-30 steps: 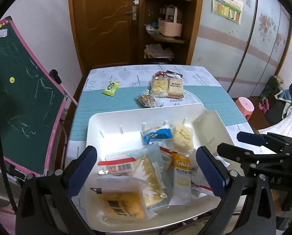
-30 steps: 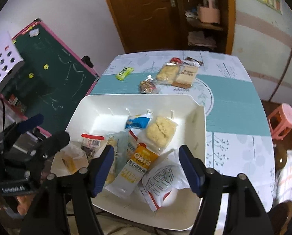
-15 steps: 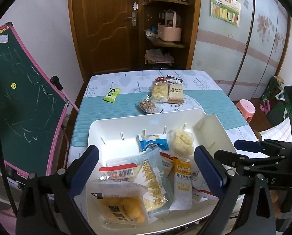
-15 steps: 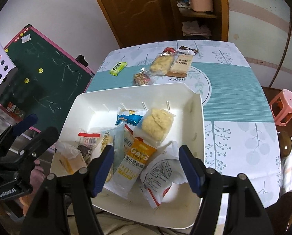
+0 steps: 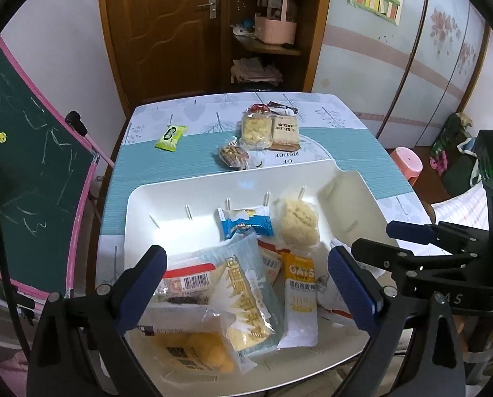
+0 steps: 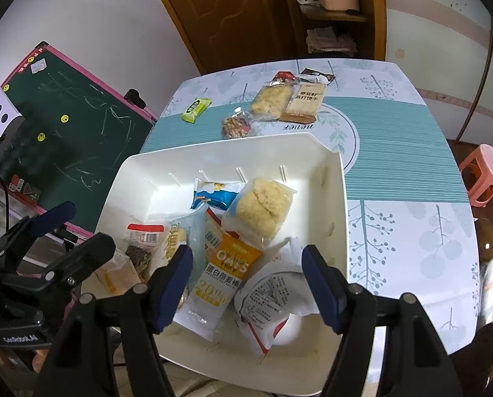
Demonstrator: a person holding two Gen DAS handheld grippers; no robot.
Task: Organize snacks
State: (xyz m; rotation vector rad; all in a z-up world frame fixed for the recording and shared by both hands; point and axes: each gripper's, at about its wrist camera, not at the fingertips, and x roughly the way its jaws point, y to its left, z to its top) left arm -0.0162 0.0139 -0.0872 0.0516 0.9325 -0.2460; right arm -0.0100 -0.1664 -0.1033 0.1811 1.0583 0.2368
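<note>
Dim indoor light, sharp centre, fisheye-warped edges.

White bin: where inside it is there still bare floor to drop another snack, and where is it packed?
The white bin is bare in its far left part, between the left wall and the blue packet, and along the right wall beside the pale crumbly cake. The near half is crowded: the OATS bar, barcode packet and others overlap there.

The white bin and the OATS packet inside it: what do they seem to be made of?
The white bin looks like rigid moulded plastic with a smooth, slightly glossy finish: it shows soft highlights and thin raised ribs on its wall. The OATS packet looks like printed plastic film, probably matte, with a flat sealed end.
</note>
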